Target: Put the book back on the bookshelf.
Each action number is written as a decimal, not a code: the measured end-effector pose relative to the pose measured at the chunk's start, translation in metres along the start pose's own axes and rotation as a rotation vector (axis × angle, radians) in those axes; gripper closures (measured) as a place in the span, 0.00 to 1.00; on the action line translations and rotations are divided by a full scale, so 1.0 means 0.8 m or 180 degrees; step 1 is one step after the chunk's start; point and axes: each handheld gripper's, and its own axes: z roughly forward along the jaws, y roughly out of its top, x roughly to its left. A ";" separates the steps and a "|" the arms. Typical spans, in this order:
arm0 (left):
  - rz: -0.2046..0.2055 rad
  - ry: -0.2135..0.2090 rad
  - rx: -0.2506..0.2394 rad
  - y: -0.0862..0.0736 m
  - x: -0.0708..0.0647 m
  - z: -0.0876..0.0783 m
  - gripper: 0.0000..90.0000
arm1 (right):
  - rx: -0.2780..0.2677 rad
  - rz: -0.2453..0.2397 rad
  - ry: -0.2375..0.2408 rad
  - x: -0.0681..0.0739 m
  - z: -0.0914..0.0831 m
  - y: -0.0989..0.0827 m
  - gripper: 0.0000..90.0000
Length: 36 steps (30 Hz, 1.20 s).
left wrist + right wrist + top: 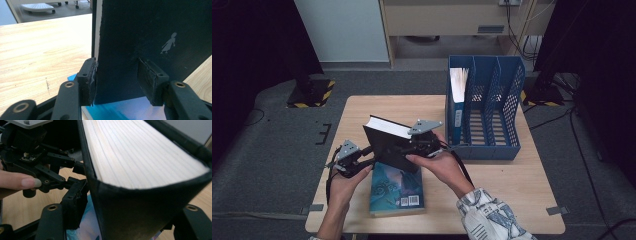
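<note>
A thick black hardback book point(389, 145) is held tilted above the table, white page edge facing up and back. My left gripper point(372, 152) grips its lower left corner. In the left gripper view the pads point(87, 80) press on both covers of the black book point(140, 32), near a small silver figure. My right gripper point(409, 150) holds the book's right side. In the right gripper view its left pad point(75, 202) lies against the cover of the black book point(140, 152), and the other pad is hidden behind it. A blue paperback point(397, 192) lies flat under the book.
A blue three-slot file rack point(484, 107) stands at the back right of the wooden table point(512, 190), with a blue folder point(458, 105) upright in its left slot. The person's forearms come in from the front edge.
</note>
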 end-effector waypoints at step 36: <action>0.0009 0.0237 0.0236 -0.023 0.005 0.000 0.28 | -0.0176 0.0062 0.0071 0.003 0.006 0.013 0.47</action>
